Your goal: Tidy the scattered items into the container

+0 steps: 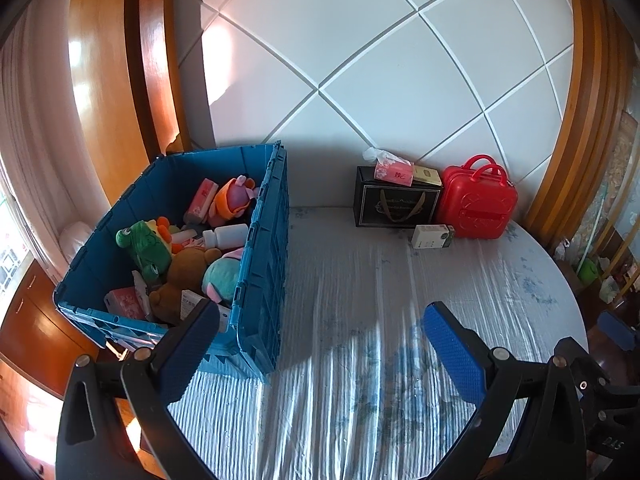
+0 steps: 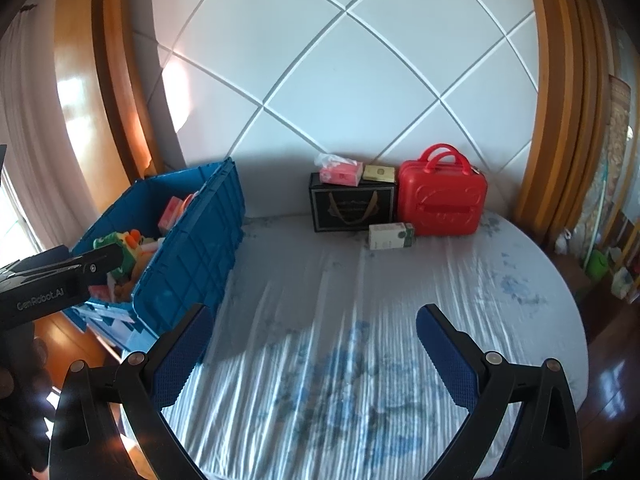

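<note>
Both tongs, the left gripper (image 1: pixel 320 344) and the right gripper (image 2: pixel 314 344), hang spread wide over the bed (image 2: pixel 360 340) with nothing between their blue dimpled pads. The blue crate (image 1: pixel 264 264) sits at the bed's left edge, already heaped with soft toys, a white bottle and pink packets. At the head edge, against the padded wall, stand a black gift box (image 2: pixel 352 208) with a pink tissue pack (image 2: pixel 340 174) and a small gold box (image 2: pixel 378 173) on top, a glossy red case (image 2: pixel 440 200) touching its right side, and a white-and-green carton (image 2: pixel 390 236) lying on the sheet just in front of these 2. That carton looks like the next scattered item (the others may be fixtures, I cannot tell). To take it well, I would reach with the right gripper, turn the jaws across the carton's short width, come down squarely so the flat cardboard faces meet the pads, and squeeze lightly, since thin card dents. The ribbed, slack sheet may drag underneath, so lift straight up before swinging left over the crate's ridged plastic wall.
</note>
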A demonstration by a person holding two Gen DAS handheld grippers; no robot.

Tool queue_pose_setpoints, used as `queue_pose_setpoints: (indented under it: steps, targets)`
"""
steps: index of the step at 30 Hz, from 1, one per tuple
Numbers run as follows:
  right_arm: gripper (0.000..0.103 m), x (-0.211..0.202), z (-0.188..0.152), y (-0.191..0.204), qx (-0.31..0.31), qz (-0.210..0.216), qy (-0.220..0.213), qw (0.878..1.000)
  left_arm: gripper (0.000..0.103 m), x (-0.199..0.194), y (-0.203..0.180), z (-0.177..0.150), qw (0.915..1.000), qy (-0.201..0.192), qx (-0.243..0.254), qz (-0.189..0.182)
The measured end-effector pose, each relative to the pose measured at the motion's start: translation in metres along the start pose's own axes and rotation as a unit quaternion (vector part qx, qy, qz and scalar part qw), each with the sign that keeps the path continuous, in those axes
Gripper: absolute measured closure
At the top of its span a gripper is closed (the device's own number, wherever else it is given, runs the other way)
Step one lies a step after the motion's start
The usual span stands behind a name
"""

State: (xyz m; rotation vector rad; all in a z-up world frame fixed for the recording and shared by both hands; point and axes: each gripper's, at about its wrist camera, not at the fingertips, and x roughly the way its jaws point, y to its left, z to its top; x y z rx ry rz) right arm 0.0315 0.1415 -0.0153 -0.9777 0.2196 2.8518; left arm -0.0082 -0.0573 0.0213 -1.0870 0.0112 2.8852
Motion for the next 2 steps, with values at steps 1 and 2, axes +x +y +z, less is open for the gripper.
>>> queue_pose_setpoints:
  steps: [1,2]
  targets:
    - [0.000,-0.0007,-0.0004,-0.0006,0.000,0.000,-0.001,1.000,0.000,-0.0009,-0.0023,-0.0007,1.0000,-0.002,0.005,0.005]
    - [0.000,-0.0013,-0.0007,-0.0012,0.000,0.001,-0.001,1.000,0.000,-0.0019,-0.0040,-0.0013,0.9999,-0.005,0.009,0.011]
